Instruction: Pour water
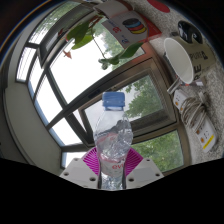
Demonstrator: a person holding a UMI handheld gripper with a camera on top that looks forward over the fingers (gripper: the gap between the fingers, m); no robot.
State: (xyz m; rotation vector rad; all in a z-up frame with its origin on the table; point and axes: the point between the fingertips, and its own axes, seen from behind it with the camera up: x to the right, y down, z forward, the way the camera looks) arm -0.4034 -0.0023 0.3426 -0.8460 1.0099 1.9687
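1. Clear plastic, crinkled, forms the body of the water bottle (112,140) with a blue cap, held between the two fingers of the gripper (112,170); both purple pads (95,160) press against its lower body, so the fingers are clamped on it.
2. Position of the task's item: the bottle projects forward from the fingers, cap end farthest from them, in front of the window (70,90).
3. The whole scene sits rotated in view, which suggests the gripper is being rolled over; I judge the pouring step to be in hand or just starting.
4. A white bowl (178,60) lies beyond the bottle and well off to one side of it, next to a box with printed labels (200,120). It is the likeliest receiver, though that is a judgement only.
5. Next move, as judged: bring the bottle's mouth over the receiver and tip steadily without loosening the grip. The blue cap appears fitted; if so, it must come off first.
6. Hidden or unclear:
   - water level inside the bottle cannot be made out;
   - the bottle's base is hidden between the fingers;
   - the bowl's contents are not visible;
   - green plant leaves (85,38) and a patterned packet (130,28) beyond the bottle are too distorted to identify further.
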